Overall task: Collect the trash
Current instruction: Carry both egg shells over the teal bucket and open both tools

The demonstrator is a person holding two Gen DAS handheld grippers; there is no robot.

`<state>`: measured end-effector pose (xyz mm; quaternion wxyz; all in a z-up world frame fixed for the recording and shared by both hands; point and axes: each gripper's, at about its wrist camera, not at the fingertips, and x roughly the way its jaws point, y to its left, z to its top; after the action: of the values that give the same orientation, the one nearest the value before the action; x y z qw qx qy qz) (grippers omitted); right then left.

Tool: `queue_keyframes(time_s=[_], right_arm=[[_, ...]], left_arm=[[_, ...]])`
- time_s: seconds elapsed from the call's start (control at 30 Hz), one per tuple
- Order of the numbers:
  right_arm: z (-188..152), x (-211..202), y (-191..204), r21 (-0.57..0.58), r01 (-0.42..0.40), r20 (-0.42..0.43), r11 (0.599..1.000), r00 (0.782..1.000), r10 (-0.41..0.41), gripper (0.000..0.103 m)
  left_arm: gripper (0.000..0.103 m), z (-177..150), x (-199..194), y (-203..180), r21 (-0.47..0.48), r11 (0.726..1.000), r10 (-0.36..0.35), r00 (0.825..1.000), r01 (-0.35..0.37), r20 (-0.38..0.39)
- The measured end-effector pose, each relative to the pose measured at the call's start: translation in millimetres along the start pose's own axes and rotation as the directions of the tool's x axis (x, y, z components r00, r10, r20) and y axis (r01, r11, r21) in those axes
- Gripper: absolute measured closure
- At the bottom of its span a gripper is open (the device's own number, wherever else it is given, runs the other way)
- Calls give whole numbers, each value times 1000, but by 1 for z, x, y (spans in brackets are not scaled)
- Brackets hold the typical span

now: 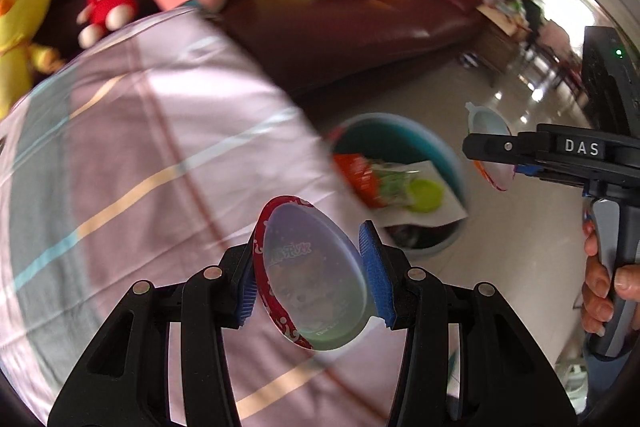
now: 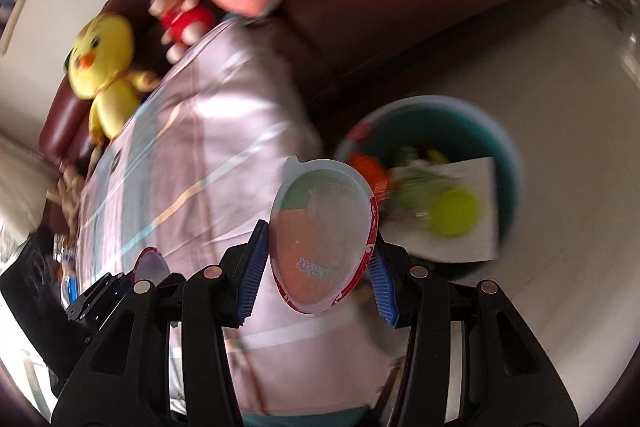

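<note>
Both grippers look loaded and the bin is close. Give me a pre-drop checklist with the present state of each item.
1. Left gripper shut on its egg-shaped capsule half: ok.
2. Right gripper shut on the other capsule half: ok.
3. Teal trash bin open, with room above the wrappers: ok.
4. Left gripper over the bin: not ok, it is above the striped cloth.
5. Right gripper over the bin: not ok, beside the rim.
6. Grip firmness: cannot tell.
</note>
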<state>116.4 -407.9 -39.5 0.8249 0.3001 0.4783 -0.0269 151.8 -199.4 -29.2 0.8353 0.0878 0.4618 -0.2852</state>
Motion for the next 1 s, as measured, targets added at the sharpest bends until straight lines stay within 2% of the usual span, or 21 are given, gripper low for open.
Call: queue_keyframes(time_s=[0.17, 0.4, 0.53, 0.6, 0.8, 0.93, 0.97, 1.0], right_arm=[[8, -10, -40, 54, 15, 21, 998, 1000, -16, 58], [12, -5, -69, 86, 17, 0, 996, 1000, -17, 57], [14, 0, -82, 97, 23, -13, 995, 1000, -21, 57], [16, 5, -88, 104, 30, -21, 994, 999, -28, 57], [18, 19, -95, 116, 32, -59, 993, 998, -25, 57], [23, 24, -88, 93, 33, -76, 995, 997, -26, 57], [25, 26, -86, 84, 33, -78, 996, 997, -26, 56], [26, 27, -84, 78, 28, -80, 997, 997, -21, 55]], left_arm=[[56, 21, 26, -41, 76, 997, -29, 999, 30, -20], [57, 34, 66, -80, 129, 990, -51, 996, 60, -73], [57, 40, 88, -91, 157, 986, -48, 994, 63, -95], [57, 43, 98, -90, 139, 988, -47, 993, 63, -111], [56, 46, 101, -85, 123, 991, -47, 993, 61, -110], [49, 45, 98, -80, 105, 993, -37, 994, 48, -105], [44, 45, 98, -79, 107, 993, -31, 994, 42, -106], [31, 45, 97, -79, 110, 993, -24, 994, 35, -107]])
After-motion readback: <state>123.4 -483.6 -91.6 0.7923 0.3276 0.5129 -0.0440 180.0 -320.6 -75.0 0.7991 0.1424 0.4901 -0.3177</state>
